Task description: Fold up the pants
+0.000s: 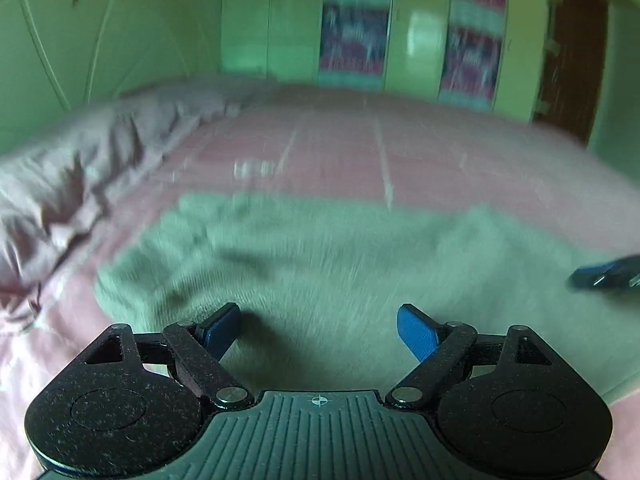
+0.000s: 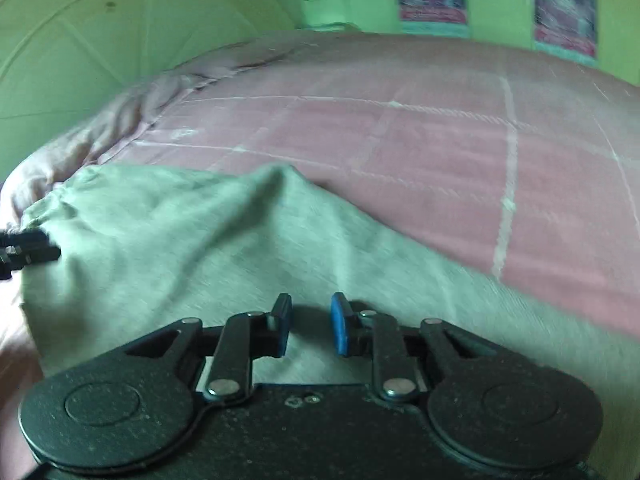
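The soft grey-green pants [image 1: 340,264] lie wrinkled on the pink quilted bed [image 2: 440,136]. Left claw [image 1: 320,330] is spread wide; right claw [image 2: 310,324] is released, narrower.

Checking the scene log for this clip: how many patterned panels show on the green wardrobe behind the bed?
2. In the left wrist view, one patterned panel is near the centre of the green wardrobe, the other to its right. More could lie outside the frame.
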A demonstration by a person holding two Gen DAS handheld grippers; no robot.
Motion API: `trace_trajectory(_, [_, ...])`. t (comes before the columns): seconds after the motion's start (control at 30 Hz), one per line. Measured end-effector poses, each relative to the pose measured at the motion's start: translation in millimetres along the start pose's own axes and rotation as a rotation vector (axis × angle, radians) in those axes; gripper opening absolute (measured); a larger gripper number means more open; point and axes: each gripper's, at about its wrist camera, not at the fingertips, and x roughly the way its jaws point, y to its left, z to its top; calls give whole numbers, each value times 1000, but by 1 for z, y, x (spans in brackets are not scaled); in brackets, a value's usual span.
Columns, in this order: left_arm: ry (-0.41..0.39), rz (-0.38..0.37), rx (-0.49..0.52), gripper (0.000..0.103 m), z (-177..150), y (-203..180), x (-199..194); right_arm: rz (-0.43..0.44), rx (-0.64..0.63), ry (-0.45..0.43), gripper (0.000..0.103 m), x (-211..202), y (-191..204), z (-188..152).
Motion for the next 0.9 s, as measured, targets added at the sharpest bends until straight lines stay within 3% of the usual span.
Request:
trace_trajectory(0.17, [-21,-12,82,86,-18,-3,-1,-216,150,-49,7,-68,-89,-32])
trace_trajectory(0.33, [-18,-8,92,90,-19,-10,-1,-387,503,-158,0,-170,-218,-88])
trace_trajectory(0.37, [-19,-6,93,90,-20,-11,-1,-447,561,-217,14,-198,-232,-100])
trace_trajectory(0.4, [-18,-7,93,90,-19,-11,0,-485,632,-295,20,-227,-245,-115])
trace_trajectory(0.5, [-9,-13,89,91,-17,-9,4,-412,915,-499,20,-299,-279,-174])
trace_trajectory(0.6, [1,-14,88,95,-13,-8,8,-340,1044,-536,21,-322,-290,-215])
trace_trajectory(0.67, [12,-11,83,100,-12,-11,12,-247,1122,-543,22,-315,-295,-235])
trace_trajectory(0.73, [25,-4,89,103,-10,-15,14,-224,1187,-503,27,-298,-300,-242])
trace_trajectory(0.8, [36,4,85,103,-9,-16,15,-168,1218,-518,30,-282,-302,-245])
trace_trajectory(0.9, [41,3,80,103,-8,-16,15,-203,1197,-529,36,-267,-298,-233])
